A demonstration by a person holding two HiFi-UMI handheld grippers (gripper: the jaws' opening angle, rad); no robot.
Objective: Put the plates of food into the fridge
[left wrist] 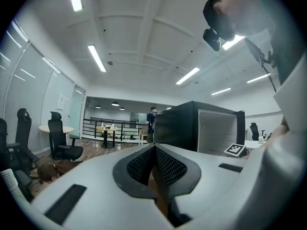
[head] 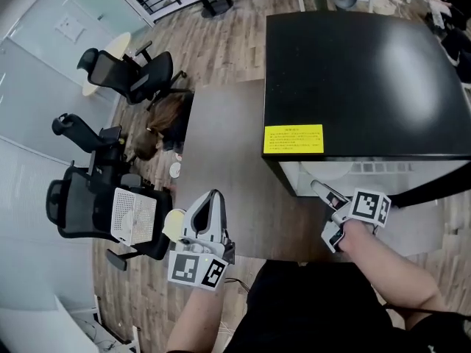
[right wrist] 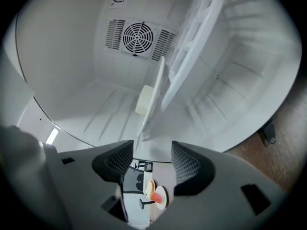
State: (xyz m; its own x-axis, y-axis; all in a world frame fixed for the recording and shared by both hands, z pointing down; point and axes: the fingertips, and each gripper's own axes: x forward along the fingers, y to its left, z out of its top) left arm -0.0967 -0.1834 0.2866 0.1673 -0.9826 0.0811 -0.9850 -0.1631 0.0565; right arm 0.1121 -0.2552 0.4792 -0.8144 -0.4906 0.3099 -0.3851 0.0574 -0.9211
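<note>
Reaching into the open black fridge, the right gripper has its jaws wide apart and grips nothing. Just ahead of the jaw tips, centred between them, a white plate shows edge-on, its long axis running away from the gripper toward the back-wall fan. A pale yellow food block sits on the plate's face at the view's left. A white shelf slants along its other face. The left gripper, jaws pressed together and empty, hangs outside over the grey table, with office chairs to its left.
</note>
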